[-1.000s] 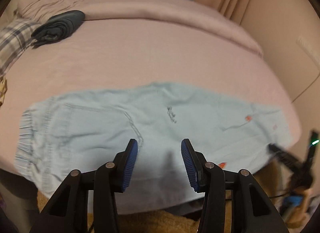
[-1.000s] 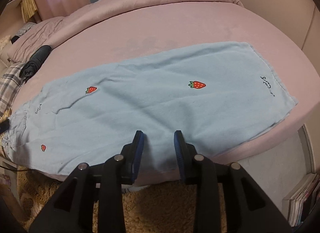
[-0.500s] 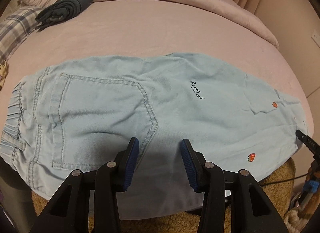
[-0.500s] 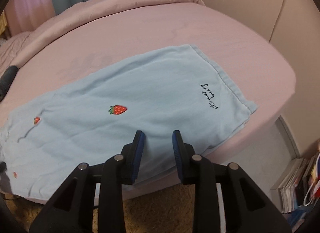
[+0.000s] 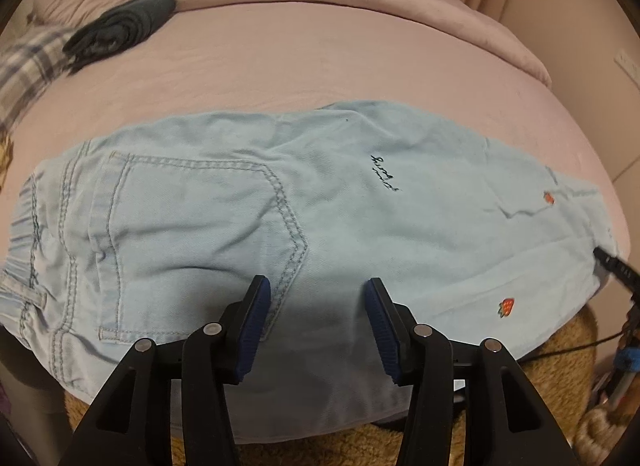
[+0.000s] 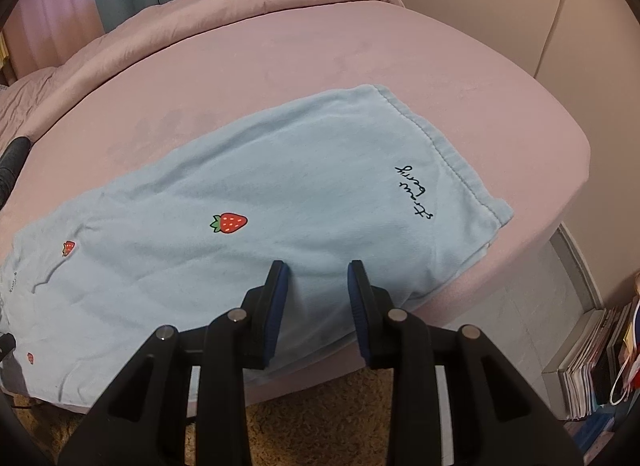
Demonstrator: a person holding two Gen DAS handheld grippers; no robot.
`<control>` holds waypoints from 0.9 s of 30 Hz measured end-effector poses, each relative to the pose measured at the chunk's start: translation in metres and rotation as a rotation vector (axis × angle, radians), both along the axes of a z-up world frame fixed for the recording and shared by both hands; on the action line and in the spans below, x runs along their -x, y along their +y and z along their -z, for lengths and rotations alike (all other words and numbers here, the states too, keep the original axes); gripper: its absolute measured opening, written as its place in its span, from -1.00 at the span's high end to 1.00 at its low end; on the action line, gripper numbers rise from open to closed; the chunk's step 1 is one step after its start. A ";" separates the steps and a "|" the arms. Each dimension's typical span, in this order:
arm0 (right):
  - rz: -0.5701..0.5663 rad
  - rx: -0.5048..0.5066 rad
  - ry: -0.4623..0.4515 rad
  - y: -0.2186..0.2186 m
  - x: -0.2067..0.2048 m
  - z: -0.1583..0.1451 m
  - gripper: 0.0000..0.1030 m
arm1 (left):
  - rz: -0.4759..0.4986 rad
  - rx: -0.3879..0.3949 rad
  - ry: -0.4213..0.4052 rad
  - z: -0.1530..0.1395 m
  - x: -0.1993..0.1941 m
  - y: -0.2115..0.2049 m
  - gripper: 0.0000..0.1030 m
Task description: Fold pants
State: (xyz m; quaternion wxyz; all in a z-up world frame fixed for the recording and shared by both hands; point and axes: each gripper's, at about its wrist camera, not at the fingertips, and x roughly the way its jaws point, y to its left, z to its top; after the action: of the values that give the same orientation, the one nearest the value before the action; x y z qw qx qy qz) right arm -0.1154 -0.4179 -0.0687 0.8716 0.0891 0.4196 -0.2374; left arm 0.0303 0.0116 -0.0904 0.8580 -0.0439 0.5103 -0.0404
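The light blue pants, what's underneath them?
The light blue pants lie flat on the pink bedsheet, their near edge overhanging it. Whatever is beneath the fabric itself is covered and cannot be seen.

We've got the left gripper [image 5: 316,286] lower over the pants [image 5: 360,201] now, jaws opening with nothing between them. Our right gripper [image 6: 316,270] has slid toward the hem end [image 6: 448,161], nearer the strawberry lettering [image 6: 414,189].

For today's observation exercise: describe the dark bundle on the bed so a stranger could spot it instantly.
Start at the pink bed and look past the light blue pants toward the pillow end. The rolled dark grey garment lies there beside a plaid cloth, the only dark thing on the bedding.
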 end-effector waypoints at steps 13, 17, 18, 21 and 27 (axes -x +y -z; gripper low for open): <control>0.003 0.014 -0.021 0.007 0.004 0.003 0.40 | -0.001 -0.027 -0.017 0.004 0.000 -0.012 -0.10; 0.003 0.034 -0.026 0.013 0.006 0.003 0.40 | 0.001 -0.022 -0.016 0.004 -0.001 -0.012 -0.12; 0.005 0.038 -0.027 0.014 0.006 0.004 0.40 | 0.002 -0.022 -0.016 0.004 -0.001 -0.011 -0.13; 0.007 0.041 -0.023 0.014 0.005 0.003 0.40 | 0.008 -0.022 -0.022 0.004 -0.001 -0.013 -0.20; 0.011 0.042 -0.024 0.015 0.005 0.003 0.40 | 0.005 -0.031 -0.024 0.004 -0.002 -0.017 -0.22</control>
State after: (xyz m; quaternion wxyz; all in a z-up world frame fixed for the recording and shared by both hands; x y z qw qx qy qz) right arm -0.1200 -0.4032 -0.0715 0.8769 0.0758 0.4036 -0.2499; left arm 0.0320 -0.0052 -0.0944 0.8644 -0.0290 0.5007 -0.0352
